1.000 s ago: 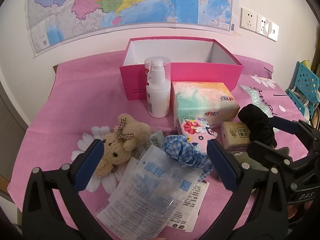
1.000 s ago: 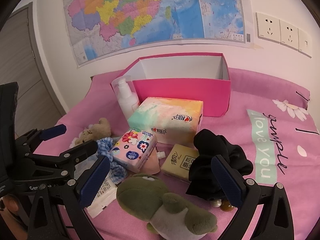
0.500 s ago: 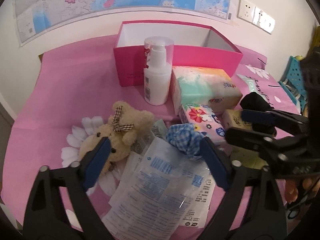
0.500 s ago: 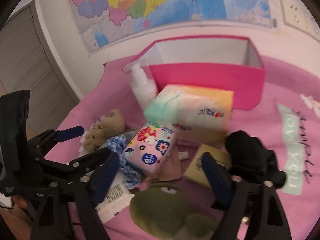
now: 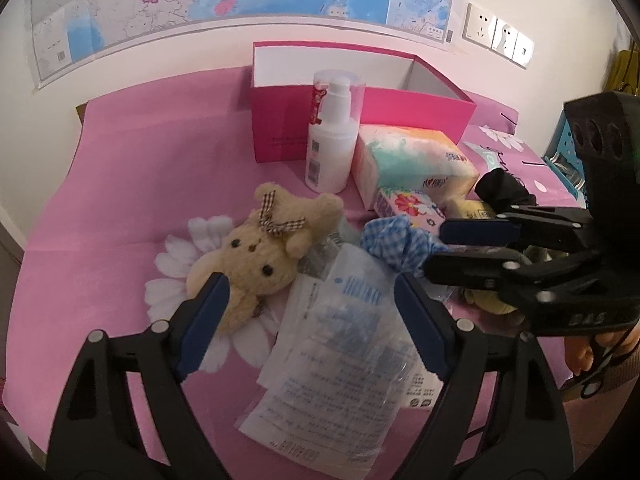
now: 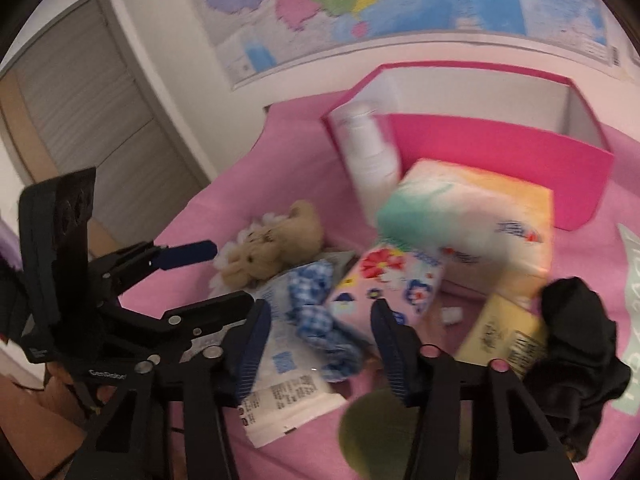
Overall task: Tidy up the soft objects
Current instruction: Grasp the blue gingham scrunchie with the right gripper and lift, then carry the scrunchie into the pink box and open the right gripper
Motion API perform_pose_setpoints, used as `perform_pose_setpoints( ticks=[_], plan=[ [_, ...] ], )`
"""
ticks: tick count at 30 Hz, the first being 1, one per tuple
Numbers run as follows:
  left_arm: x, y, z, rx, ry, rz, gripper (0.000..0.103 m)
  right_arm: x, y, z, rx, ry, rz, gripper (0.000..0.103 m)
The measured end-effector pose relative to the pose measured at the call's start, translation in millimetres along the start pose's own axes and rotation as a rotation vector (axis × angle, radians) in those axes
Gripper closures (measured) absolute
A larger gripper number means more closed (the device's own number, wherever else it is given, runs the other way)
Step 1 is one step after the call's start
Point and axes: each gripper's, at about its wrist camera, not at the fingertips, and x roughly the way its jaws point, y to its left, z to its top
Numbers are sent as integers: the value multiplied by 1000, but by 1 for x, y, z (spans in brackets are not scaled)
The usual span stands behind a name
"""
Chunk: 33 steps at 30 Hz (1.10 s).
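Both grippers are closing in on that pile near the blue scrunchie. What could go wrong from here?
The blue checked scrunchie lies on the clear plastic packet, so the open right gripper may pinch the packet too. The left gripper, also open, sits close beside the right one; their fingers could collide. The pump bottle stands upright just behind the teddy bear and might topple if bumped.
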Motion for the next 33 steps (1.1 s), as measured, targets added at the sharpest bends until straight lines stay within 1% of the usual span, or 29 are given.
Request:
perform_pose_setpoints(
  ticks=[1,4,6,7,8,9,11,14,18,20,22,23,25,26,28,29,31,33],
  plan=[
    [1,0,-1,0,4,-3,17,4,2,1,-16,6,-14,59],
    [3,-1,-2,5,8,-8,17,14,11,4,-85,6,-74,68],
    [3,-2,-2,10,4,-21,17,17,15,7,-127,2,-106,92],
    [3,-4,-1,16,0,-29,17,19,14,9,-129,8,-118,92],
    [2,-6,-1,22,-4,-33,17,19,14,10,-123,7,-111,94],
    [2,-9,0,33,-9,-41,17,17,12,12,-117,10,-90,95],
    [1,-14,2,51,-16,-80,17,8,12,10,-97,-21,-46,96],
    [0,-22,8,77,-27,-115,17,-6,9,16,-55,-62,45,97],
    [-1,-29,17,88,-44,-201,17,-25,9,26,-23,-117,123,97],
    [-3,-32,24,92,-60,-235,21,-36,7,29,-9,-148,152,97],
    [-5,-36,30,106,-78,-261,33,-46,7,33,-6,-174,174,97],
    [-6,-38,34,112,-83,-277,36,-49,7,35,-3,-188,177,97],
    [-6,-42,43,116,-90,-306,49,-58,5,39,-5,-209,183,97],
    [-6,-45,49,124,-95,-316,52,-62,4,41,-5,-215,186,97],
    [-7,-48,58,139,-111,-313,61,-65,1,48,-8,-232,184,97],
    [-7,-51,66,148,-124,-310,63,-71,-1,52,-8,-236,187,97],
    [-4,-52,79,149,-127,-313,70,-74,-4,62,-9,-255,182,97],
    [-2,-52,95,146,-133,-317,74,-80,-10,74,-10,-279,176,97]
  ],
)
